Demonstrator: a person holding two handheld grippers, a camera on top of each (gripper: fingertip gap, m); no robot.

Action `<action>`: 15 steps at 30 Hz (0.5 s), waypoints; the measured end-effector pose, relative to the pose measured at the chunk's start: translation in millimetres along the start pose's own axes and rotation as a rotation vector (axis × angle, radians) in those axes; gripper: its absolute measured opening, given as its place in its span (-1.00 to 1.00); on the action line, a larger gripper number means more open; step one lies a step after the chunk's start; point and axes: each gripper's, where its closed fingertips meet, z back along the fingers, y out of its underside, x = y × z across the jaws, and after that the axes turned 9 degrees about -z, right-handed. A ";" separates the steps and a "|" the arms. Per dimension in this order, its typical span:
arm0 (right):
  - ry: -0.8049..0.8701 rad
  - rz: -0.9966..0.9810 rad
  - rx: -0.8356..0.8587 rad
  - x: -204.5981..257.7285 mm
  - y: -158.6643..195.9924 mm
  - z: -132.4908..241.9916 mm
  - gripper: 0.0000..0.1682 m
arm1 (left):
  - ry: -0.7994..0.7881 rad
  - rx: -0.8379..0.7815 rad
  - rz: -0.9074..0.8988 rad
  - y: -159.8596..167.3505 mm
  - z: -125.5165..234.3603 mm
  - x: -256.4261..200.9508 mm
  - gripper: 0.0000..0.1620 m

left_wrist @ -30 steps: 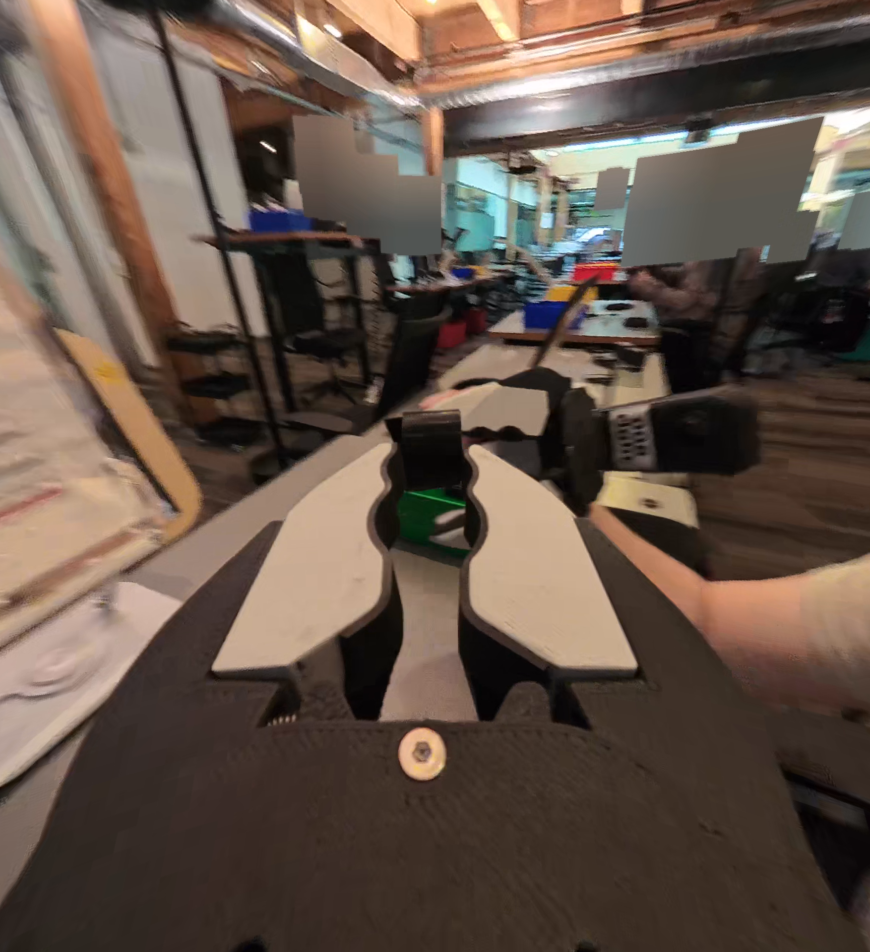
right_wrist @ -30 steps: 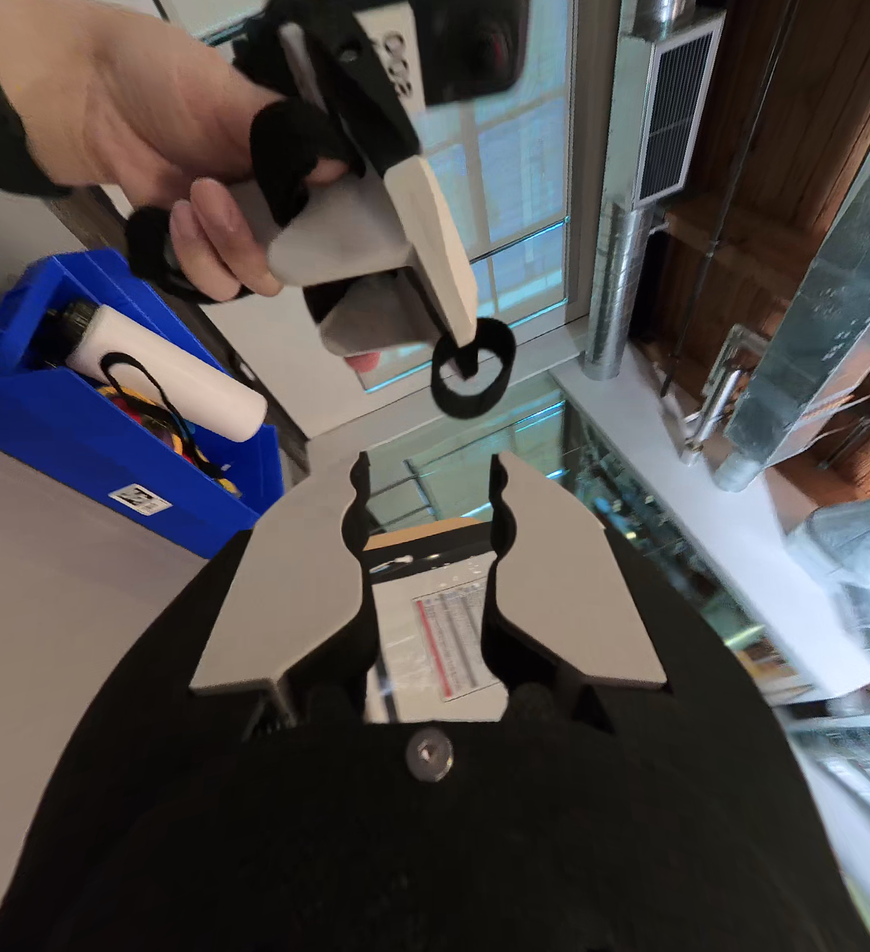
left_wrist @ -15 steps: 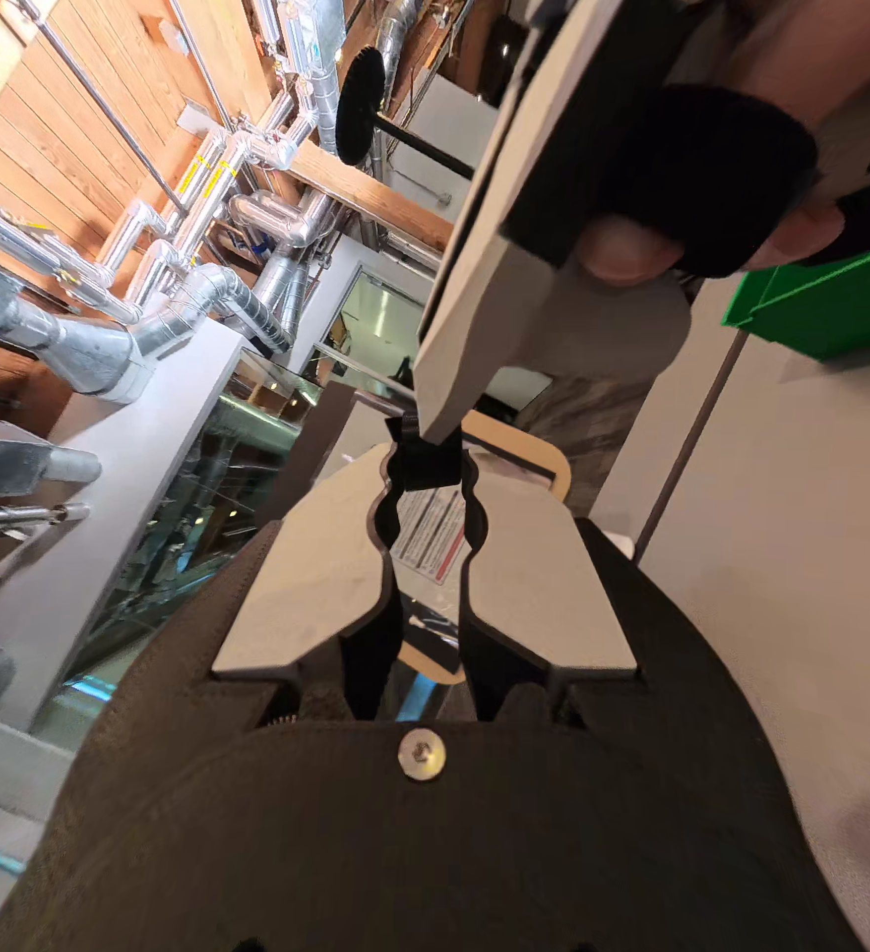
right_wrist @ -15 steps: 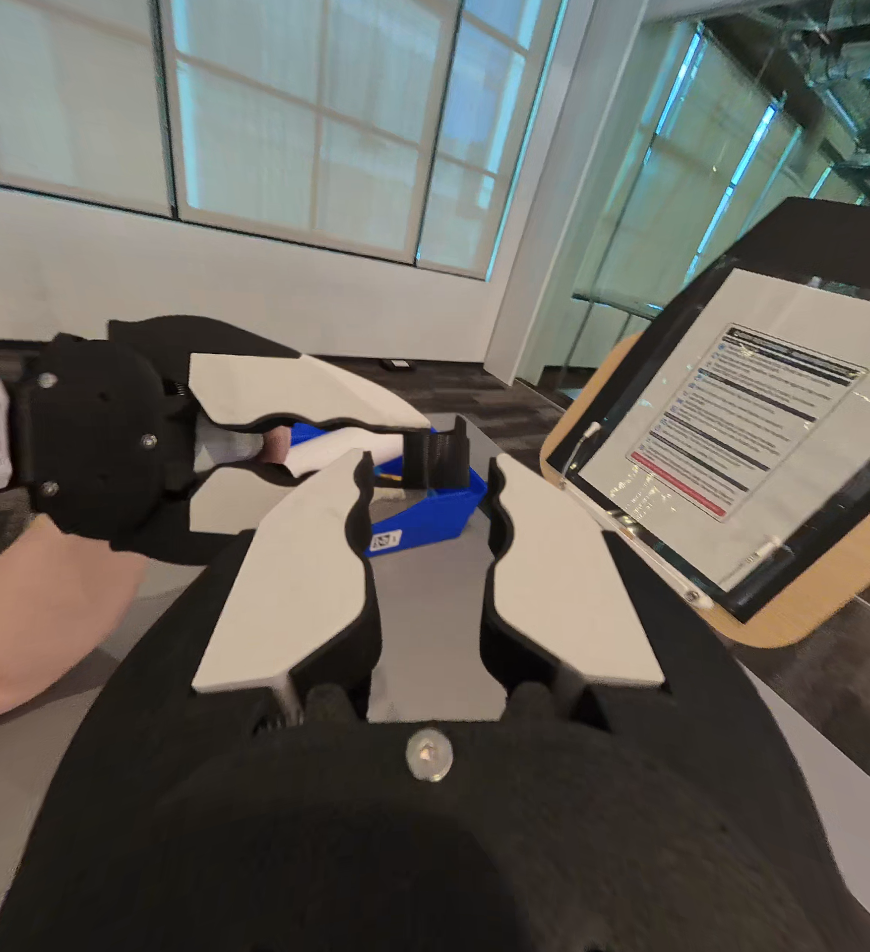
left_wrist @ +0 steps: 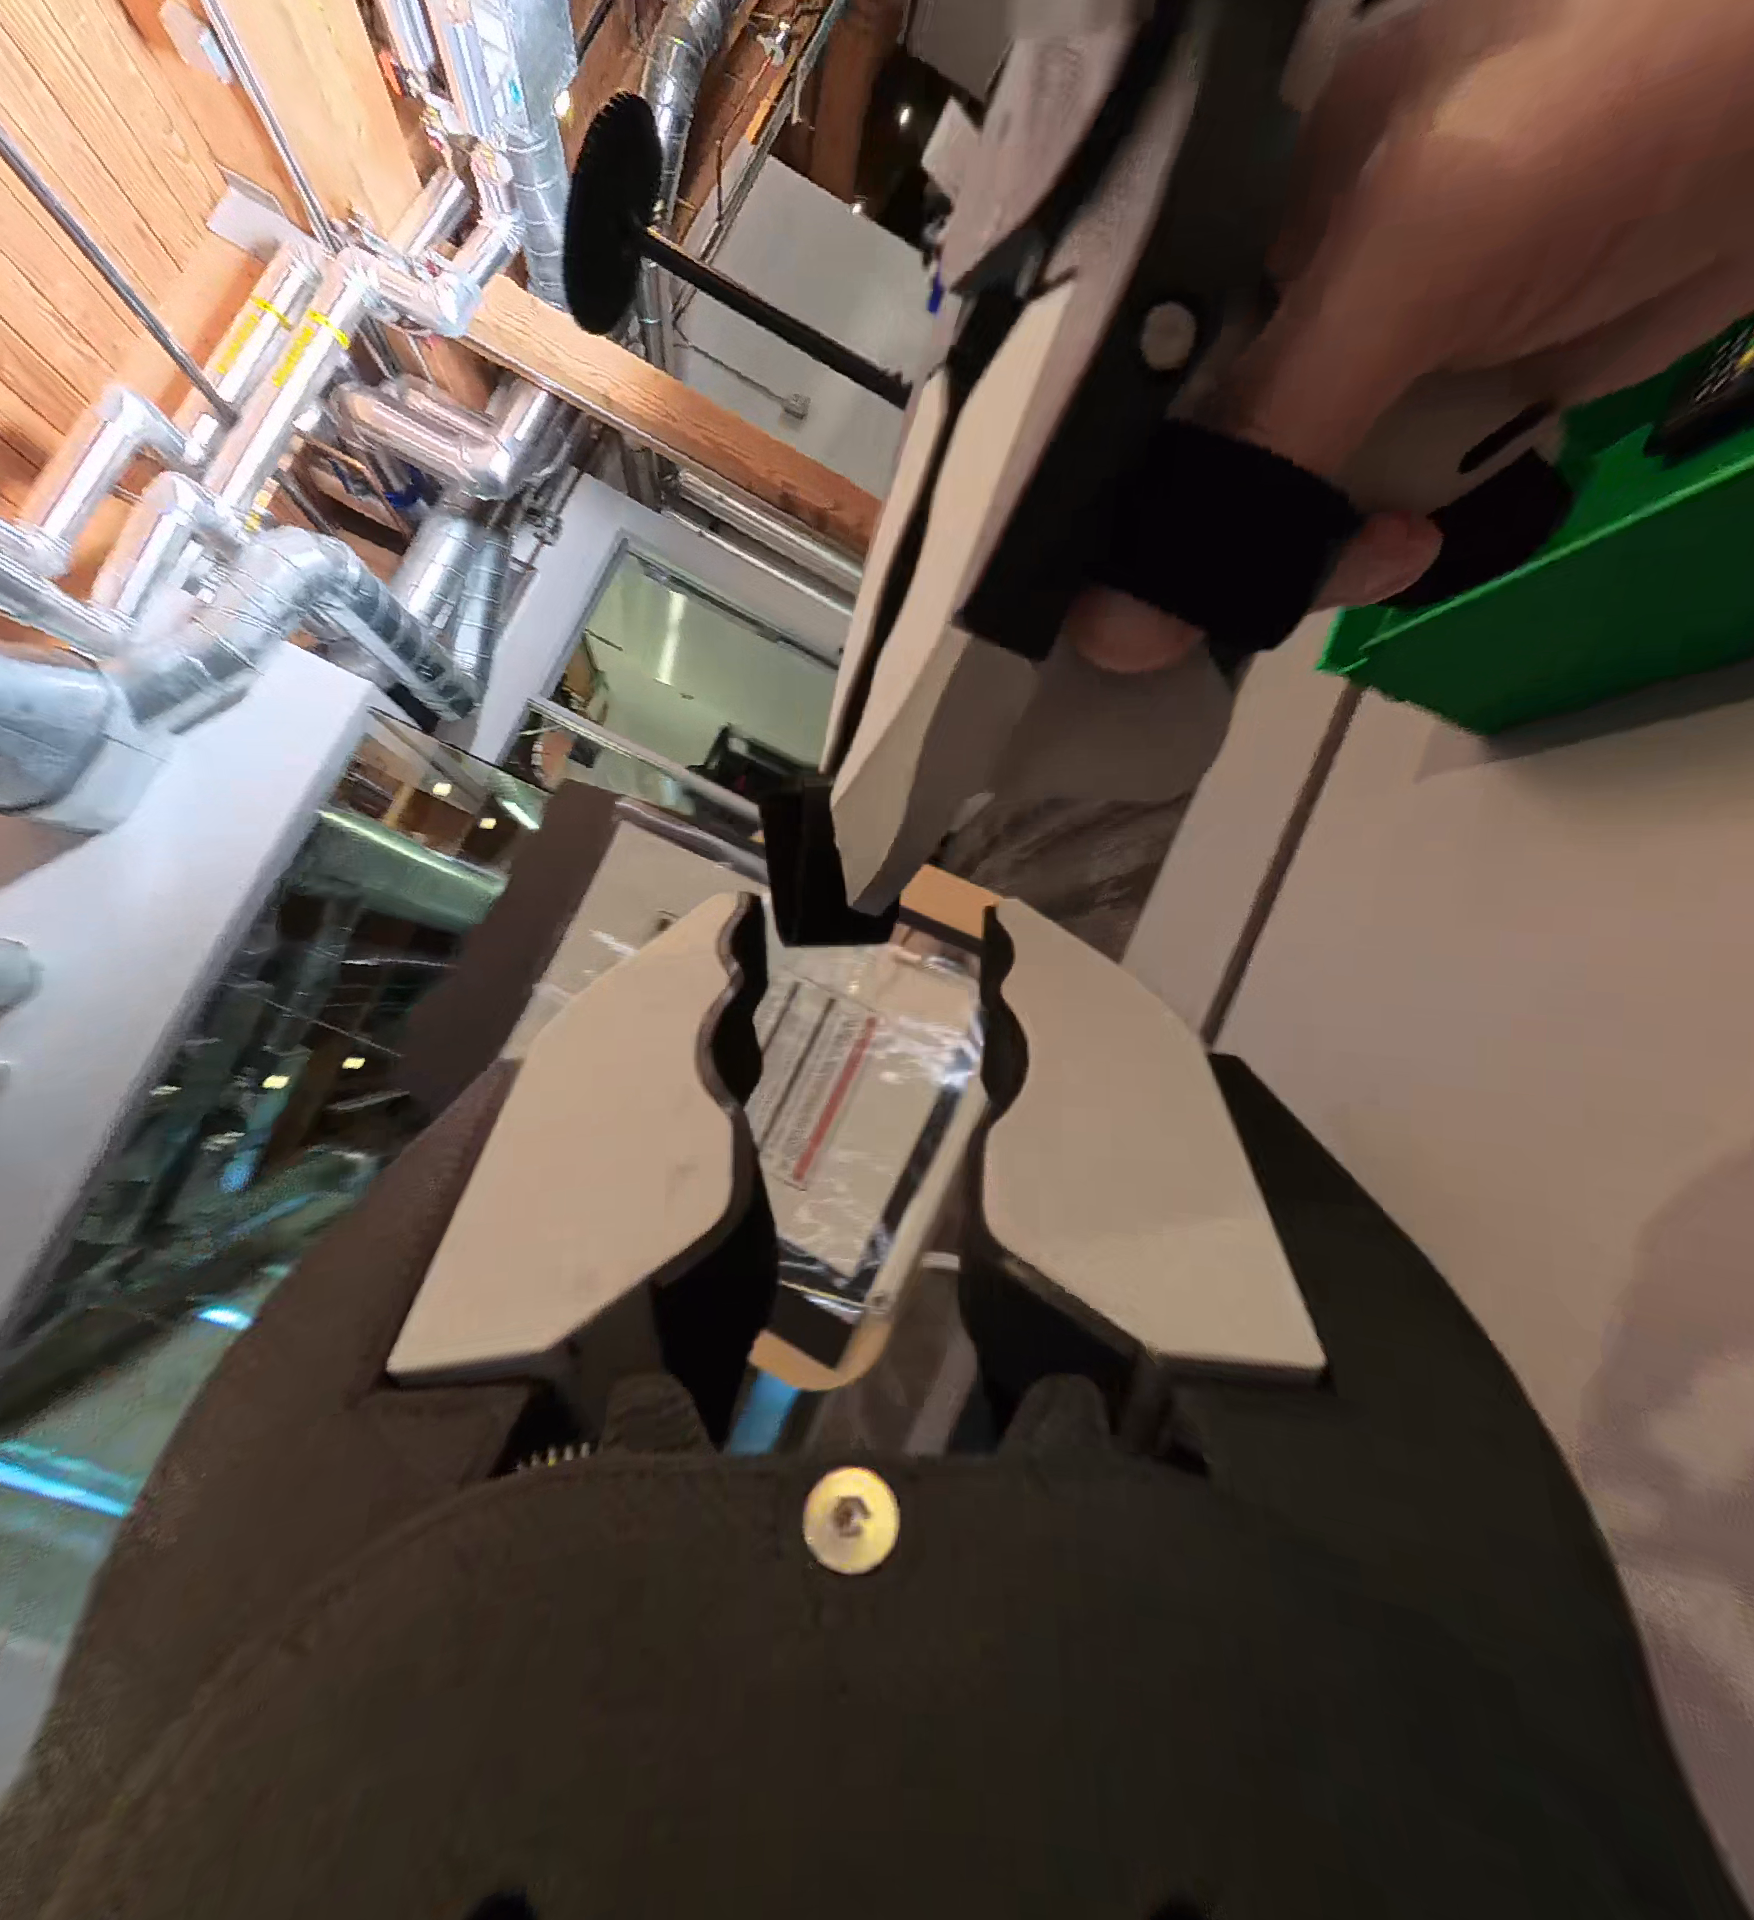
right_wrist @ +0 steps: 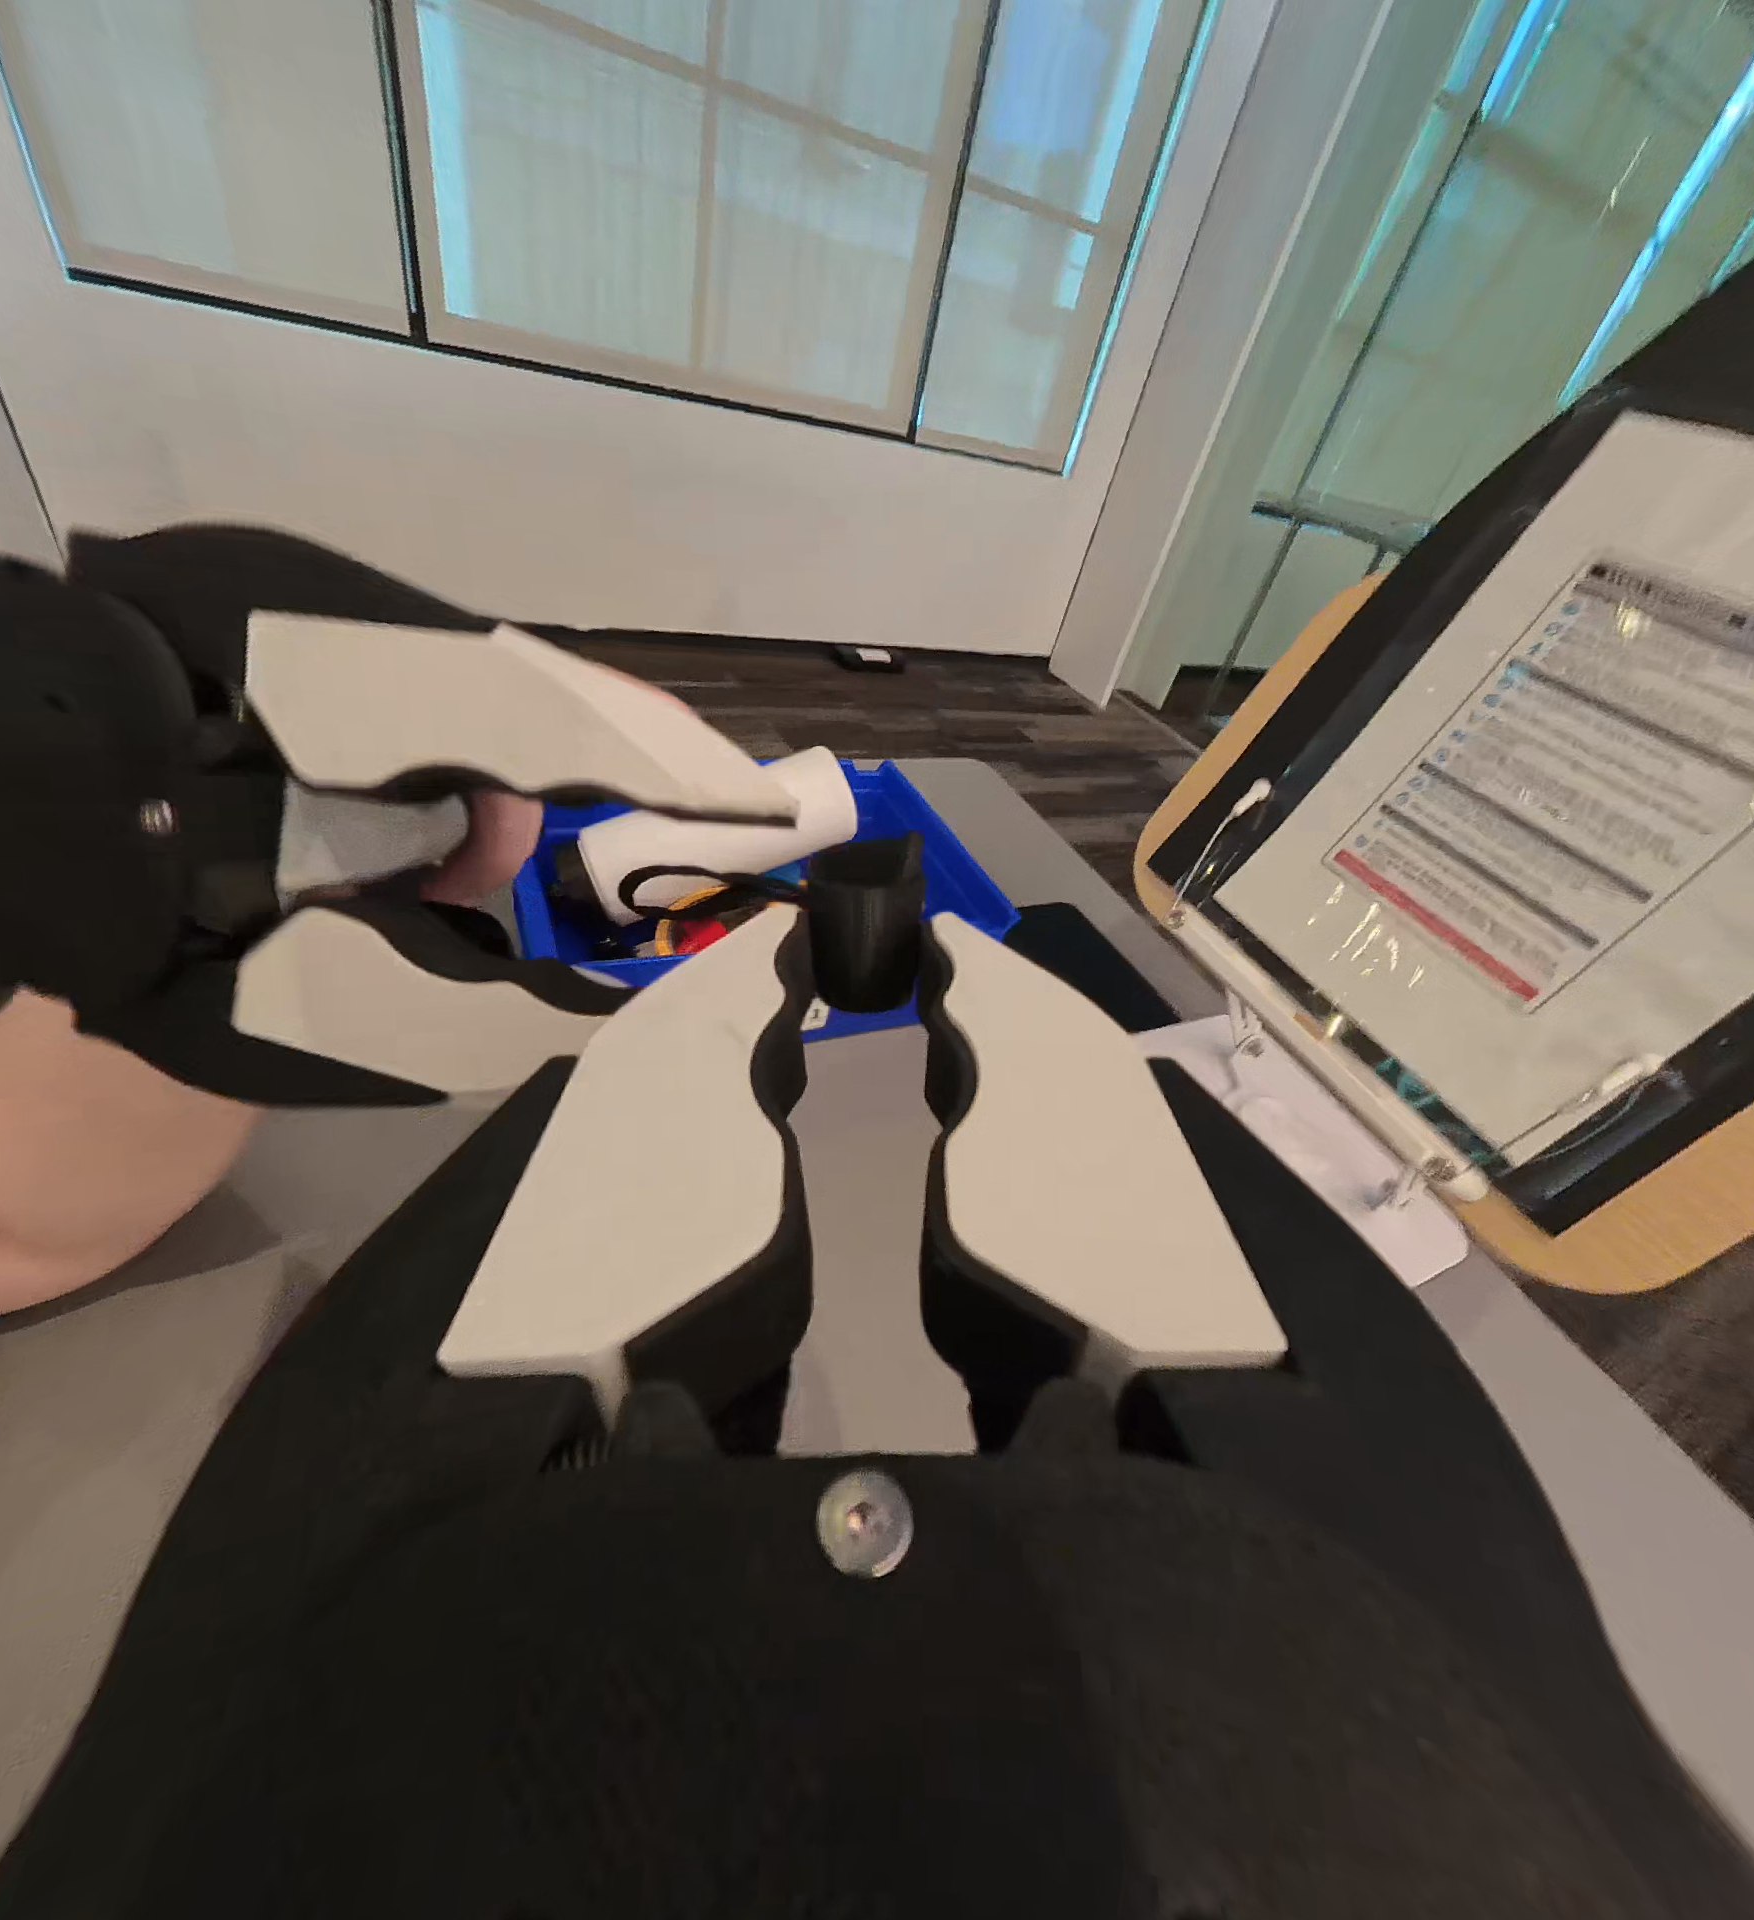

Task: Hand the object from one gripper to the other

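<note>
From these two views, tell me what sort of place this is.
Likely an industrial-style workshop or lab: exposed metal ducts under a wood ceiling, a grey worktable with a blue parts bin, large windows.

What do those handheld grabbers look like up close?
Each gripper, left and right, has two flat pale-grey jaws with wavy black inner edges, set on a rough black plastic body with a silver screw. Black straps wrap the person's fingers.

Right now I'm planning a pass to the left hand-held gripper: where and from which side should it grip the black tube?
On the black tube, take the free upper half, just below its notched rim. It stands upright, lower part clamped in the right hand-held gripper, so the open left hand-held gripper should likely come from the left, fingers across the round wall.
</note>
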 end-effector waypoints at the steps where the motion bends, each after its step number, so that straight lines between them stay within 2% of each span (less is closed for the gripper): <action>1: -0.017 0.067 -0.020 1.8 -2.2 2.1 -0.78 | 0.032 -0.015 0.063 -0.4 3.1 0.9 -0.45; 5: -0.044 0.548 -0.126 23.2 -4.8 13.2 -0.76 | 0.352 -0.119 0.420 -11.9 24.5 -15.9 -0.27; 8: 0.007 0.864 -0.267 42.3 -13.8 22.2 -0.77 | 0.411 -0.208 0.660 -19.3 33.4 -0.3 -0.21; 13: -0.072 0.978 -0.472 76.6 -25.8 38.1 -0.76 | 0.603 -0.333 1.045 -27.3 45.9 14.0 -0.24; 15: -0.098 0.993 -0.518 85.2 -28.1 42.5 -0.75 | 0.722 -0.420 1.143 -37.0 54.7 15.9 -0.28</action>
